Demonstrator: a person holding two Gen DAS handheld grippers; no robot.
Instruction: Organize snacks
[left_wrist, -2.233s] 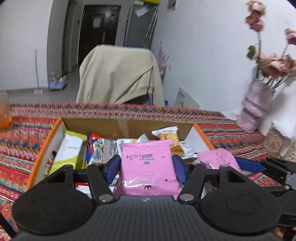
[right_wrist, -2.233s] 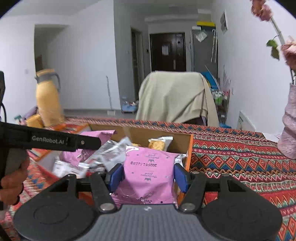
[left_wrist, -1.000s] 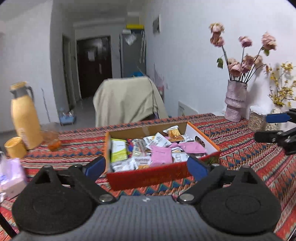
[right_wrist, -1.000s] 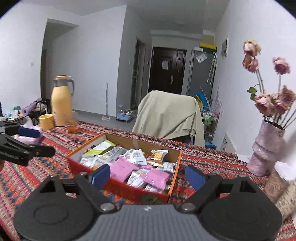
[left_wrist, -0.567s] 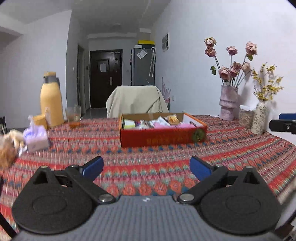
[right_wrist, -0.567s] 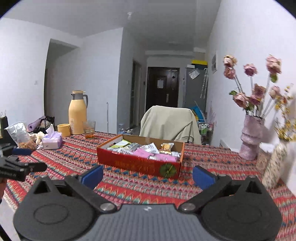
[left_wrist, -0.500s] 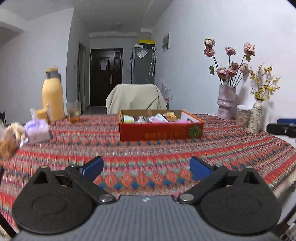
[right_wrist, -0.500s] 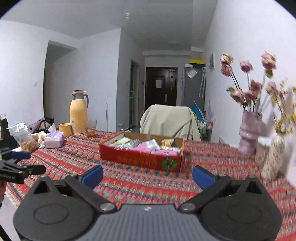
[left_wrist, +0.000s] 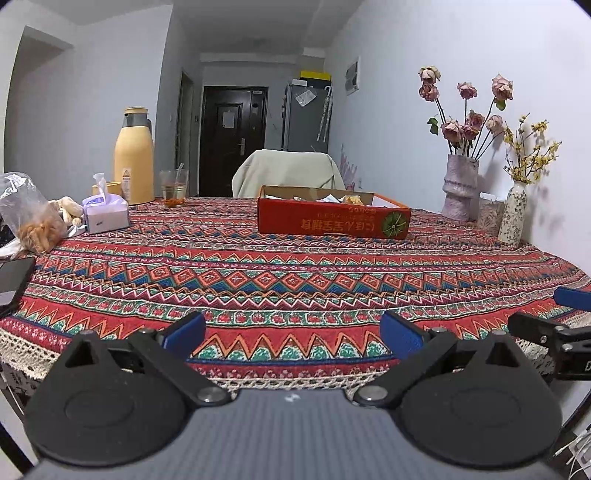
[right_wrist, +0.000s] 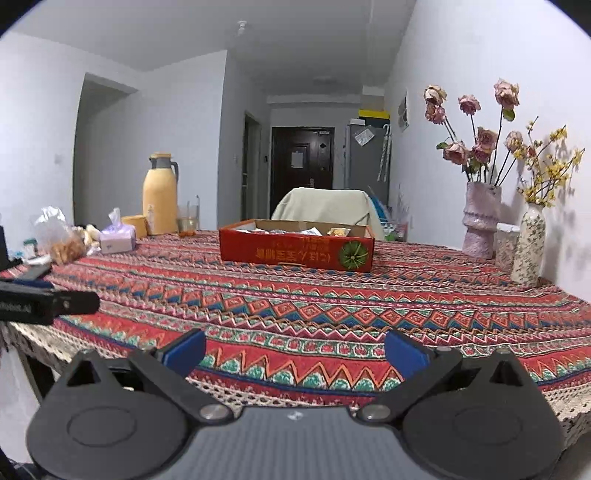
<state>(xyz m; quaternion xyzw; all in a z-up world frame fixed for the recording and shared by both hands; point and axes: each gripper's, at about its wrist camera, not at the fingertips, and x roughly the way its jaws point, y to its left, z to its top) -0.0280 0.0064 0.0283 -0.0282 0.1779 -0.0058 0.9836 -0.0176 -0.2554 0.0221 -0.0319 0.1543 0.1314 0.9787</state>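
Snacks (left_wrist: 334, 198) fill the red box (left_wrist: 333, 222); both grippers gape empty

Snack box (left_wrist: 333, 223) sits mid-table (left_wrist: 295, 280).
Flask (left_wrist: 133, 157), glass (left_wrist: 173, 188) and tissue box (left_wrist: 106, 218) stand to its left; two vases (left_wrist: 461, 188) to its right; a draped chair (left_wrist: 288, 173) behind.

A woven patterned cloth (left_wrist: 295, 273) with a lace hem covers the surface, bearing a printed cardboard box (left_wrist: 332, 221), a crinkled clear plastic bag (left_wrist: 29, 218) and matt ceramic vases (left_wrist: 461, 188).
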